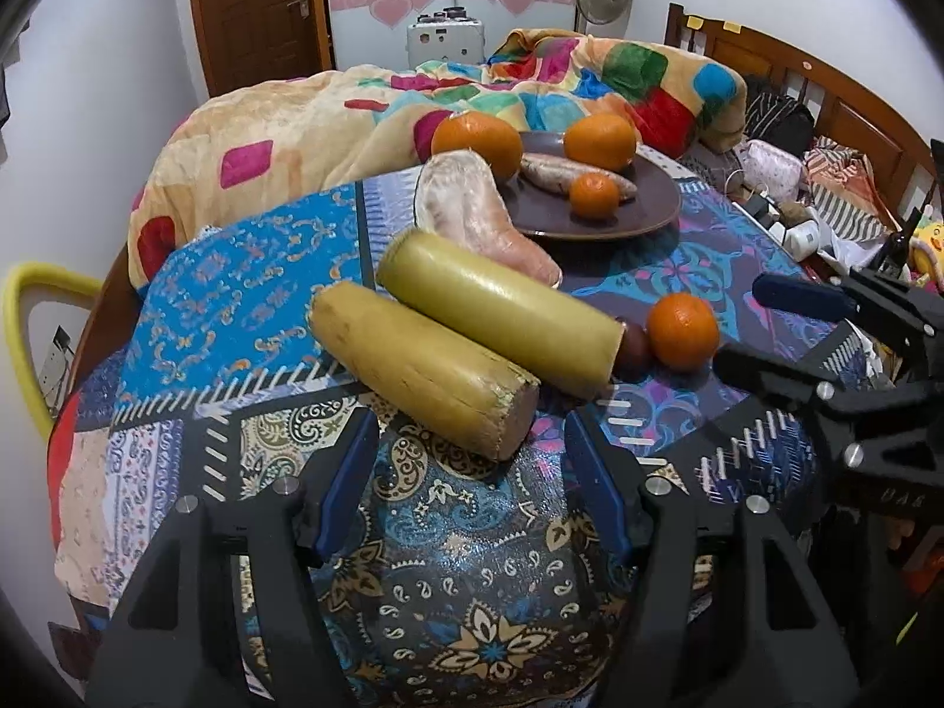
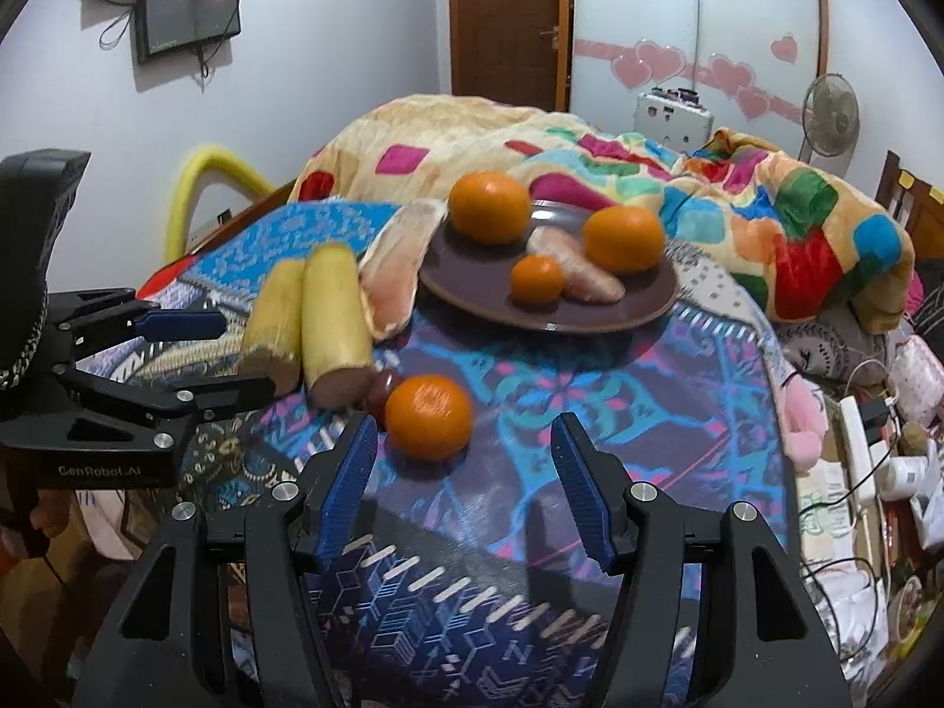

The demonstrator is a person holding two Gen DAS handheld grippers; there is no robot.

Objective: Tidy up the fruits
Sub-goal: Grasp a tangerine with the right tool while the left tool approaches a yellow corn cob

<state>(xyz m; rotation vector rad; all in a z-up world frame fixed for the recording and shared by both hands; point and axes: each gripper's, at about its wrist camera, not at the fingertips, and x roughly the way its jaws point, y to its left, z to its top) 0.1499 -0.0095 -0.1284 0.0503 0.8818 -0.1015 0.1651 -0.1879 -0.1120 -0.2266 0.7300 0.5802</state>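
Both claws are hovering low over the patterned bedspread (image 1: 248,271), each with its blue-padded fingers spread wide and gripping nothing. Nearest the left gripper (image 1: 472,472), a yellow cut stalk section (image 1: 422,369) is lying on the cloth, its rough sawn end sitting just beyond the gap between the fingers. Touching it on the far side, a second, smoother yellow-green stalk section (image 1: 501,307) is lying parallel. Off to the right of those, a loose orange (image 1: 683,331) is resting on the spread, with a small dark reddish fruit (image 1: 632,345) wedged between it and the stalk end. In the right wrist view this same orange is sitting just ahead of the right gripper (image 2: 466,472), closer to its left finger, though not between the pads. Farther back, a pale peeled pomelo piece (image 1: 472,215) is leaning against the rim of a dark brown plate (image 1: 649,200). That plate is holding two large oranges, one small orange (image 1: 593,194) and a pinkish sweet potato (image 1: 548,170). Behind everything, a colourful quilt (image 1: 330,118) is lying bunched up.
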